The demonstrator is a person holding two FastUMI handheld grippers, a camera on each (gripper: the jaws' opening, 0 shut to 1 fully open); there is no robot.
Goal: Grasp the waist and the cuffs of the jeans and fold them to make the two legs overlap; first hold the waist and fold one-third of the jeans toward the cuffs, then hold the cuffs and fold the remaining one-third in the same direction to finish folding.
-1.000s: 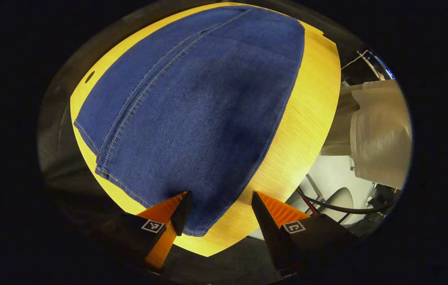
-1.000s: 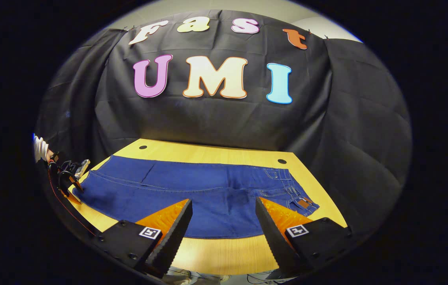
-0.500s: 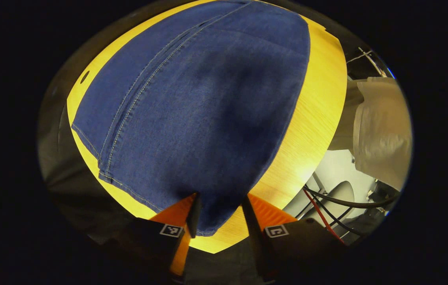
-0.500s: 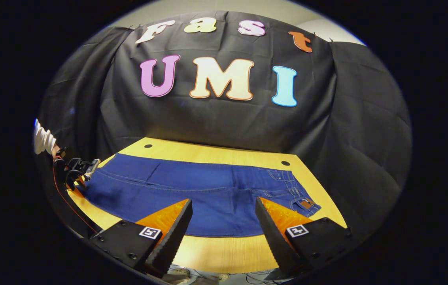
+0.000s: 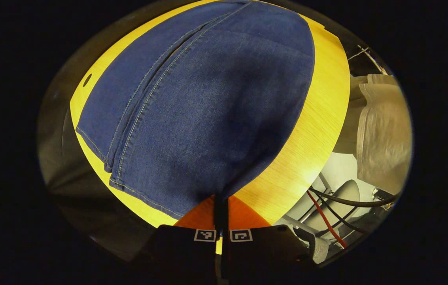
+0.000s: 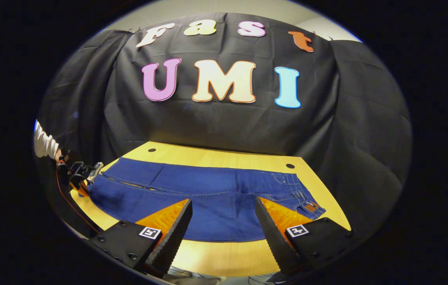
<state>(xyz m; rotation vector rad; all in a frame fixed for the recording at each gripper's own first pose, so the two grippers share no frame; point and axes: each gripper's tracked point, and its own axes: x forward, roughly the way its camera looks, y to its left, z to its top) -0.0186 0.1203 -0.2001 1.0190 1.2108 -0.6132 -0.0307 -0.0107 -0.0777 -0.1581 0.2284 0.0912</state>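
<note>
Blue jeans (image 5: 208,103) lie flat on the yellow wooden table (image 5: 310,130). In the left gripper view the cuff hems run along the lower left, and my left gripper (image 5: 220,201) is shut on the near cuff corner, the cloth pinched between its fingers. In the right gripper view the jeans (image 6: 208,194) stretch across the table, waist (image 6: 301,198) at the right and cuffs at the left, where the left gripper (image 6: 83,176) holds them. My right gripper (image 6: 223,206) hangs open above the near edge of the jeans, nothing between its fingers.
Black cloth walls stand behind and beside the table. Round holes (image 6: 152,150) (image 6: 290,166) mark the table's far corners. A white sleeve (image 6: 44,144) shows at the left. Off the table edge are a person's light clothing (image 5: 382,130) and cables (image 5: 326,206).
My left gripper's fingers have come together from wide apart and now pinch the cuff corner. The right gripper has barely moved and stays open.
</note>
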